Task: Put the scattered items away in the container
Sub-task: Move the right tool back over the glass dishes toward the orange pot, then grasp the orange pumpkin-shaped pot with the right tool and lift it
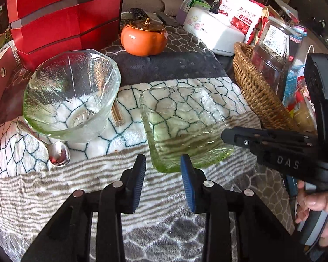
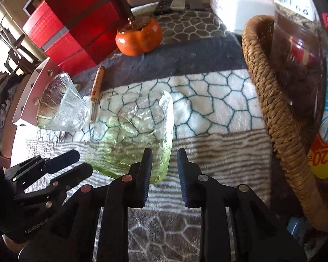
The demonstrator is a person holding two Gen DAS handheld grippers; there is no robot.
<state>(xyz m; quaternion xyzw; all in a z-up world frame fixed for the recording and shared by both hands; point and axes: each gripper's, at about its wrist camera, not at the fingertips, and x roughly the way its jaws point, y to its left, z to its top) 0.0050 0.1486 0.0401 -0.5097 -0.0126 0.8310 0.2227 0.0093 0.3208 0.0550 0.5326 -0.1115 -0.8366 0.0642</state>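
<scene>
While parted over a patterned blanket, left gripper and right gripper both empty, fingers moderately apart. Square glass dish just ahead; glass bowl, spoon and gold tube left; wicker basket right.

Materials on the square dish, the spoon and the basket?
Square dish: looks like green-tinted textured glass; the blanket pattern shows through it. Spoon: probably polished metal, with mirror-like reflections in its bowl. Basket: woven natural fibre, maybe wicker or seagrass, matte brown; twisted strands are visible along the rim.
</scene>
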